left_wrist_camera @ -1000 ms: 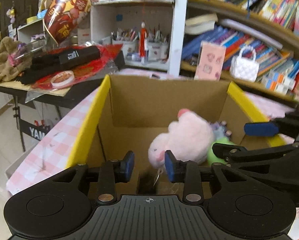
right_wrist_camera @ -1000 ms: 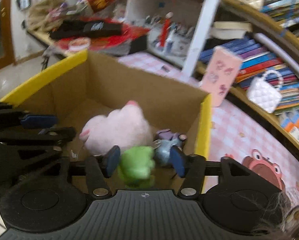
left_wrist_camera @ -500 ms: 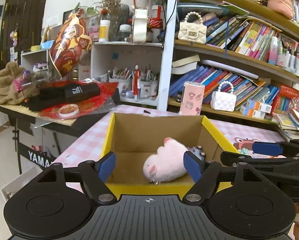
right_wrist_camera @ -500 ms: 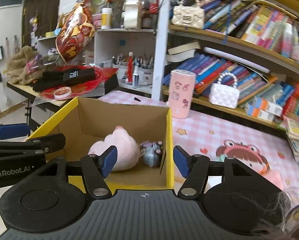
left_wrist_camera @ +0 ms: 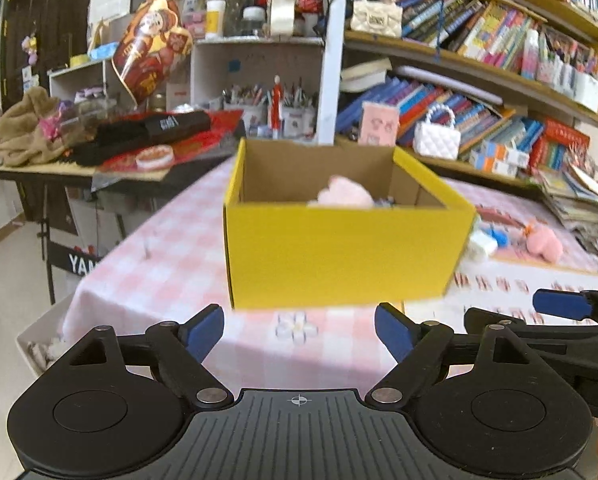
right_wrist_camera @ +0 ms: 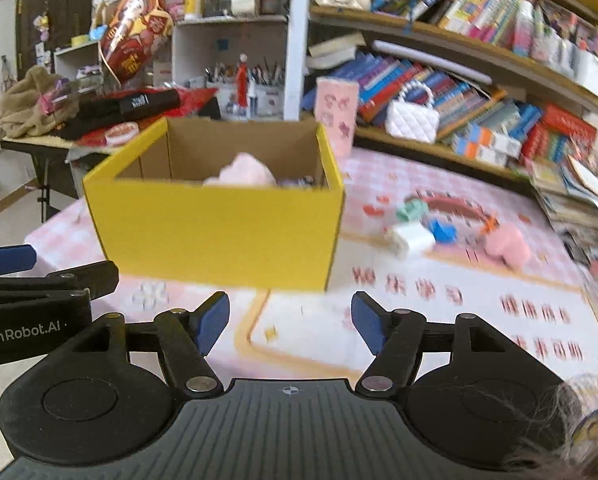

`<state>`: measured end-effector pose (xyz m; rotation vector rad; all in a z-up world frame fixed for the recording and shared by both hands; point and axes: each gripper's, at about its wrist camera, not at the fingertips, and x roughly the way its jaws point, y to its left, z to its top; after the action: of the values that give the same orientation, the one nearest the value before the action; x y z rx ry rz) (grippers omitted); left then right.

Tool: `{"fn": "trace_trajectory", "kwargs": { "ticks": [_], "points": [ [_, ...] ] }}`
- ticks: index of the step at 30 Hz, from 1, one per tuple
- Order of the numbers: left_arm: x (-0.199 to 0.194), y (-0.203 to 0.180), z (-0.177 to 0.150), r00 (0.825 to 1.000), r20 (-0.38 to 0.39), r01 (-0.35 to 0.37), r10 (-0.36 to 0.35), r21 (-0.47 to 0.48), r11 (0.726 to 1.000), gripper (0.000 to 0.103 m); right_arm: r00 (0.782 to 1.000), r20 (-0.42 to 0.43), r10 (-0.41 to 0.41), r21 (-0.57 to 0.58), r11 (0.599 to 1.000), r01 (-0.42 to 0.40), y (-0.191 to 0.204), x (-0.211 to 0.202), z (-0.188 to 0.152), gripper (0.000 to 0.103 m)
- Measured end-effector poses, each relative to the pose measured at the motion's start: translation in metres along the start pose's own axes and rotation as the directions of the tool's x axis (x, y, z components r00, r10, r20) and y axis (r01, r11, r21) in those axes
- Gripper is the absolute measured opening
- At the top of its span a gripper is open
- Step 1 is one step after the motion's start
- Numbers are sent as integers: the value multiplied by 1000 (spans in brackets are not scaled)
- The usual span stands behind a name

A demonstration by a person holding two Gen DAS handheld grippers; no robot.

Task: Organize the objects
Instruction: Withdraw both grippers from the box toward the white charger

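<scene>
Standing on the pink checked surface, the yellow box is holding a pink plush toy whose top is showing above the near wall. Both grippers are hovering in front of the box, apart from it. The left gripper is gaping wide with nothing between its jaws, which have just been opening; the right gripper is likewise spread and empty, its jaws also just opening. Small toys are lying right of the box.
</scene>
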<state>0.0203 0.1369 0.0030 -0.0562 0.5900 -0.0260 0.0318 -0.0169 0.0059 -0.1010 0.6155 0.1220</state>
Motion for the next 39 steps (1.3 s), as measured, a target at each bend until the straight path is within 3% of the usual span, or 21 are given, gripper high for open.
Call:
{"fn": "trace_trajectory", "kwargs": {
  "ticks": [7,22,39],
  "points": [
    [-16,-8,-24,999,-39,23,-21,49,999,86,997,-46,-60,16,998,61,5,-22,-38,67],
    [-16,-46,-33,983,-72,180,-170,151,972,90,975,-85,-203,161,963,214,-35,-46,-57,74],
    [18,-134,-26,931,-138,362,-338,230,903,90,914,-162,-372,246,882,402,-110,-56,-74,74]
  ]
}}
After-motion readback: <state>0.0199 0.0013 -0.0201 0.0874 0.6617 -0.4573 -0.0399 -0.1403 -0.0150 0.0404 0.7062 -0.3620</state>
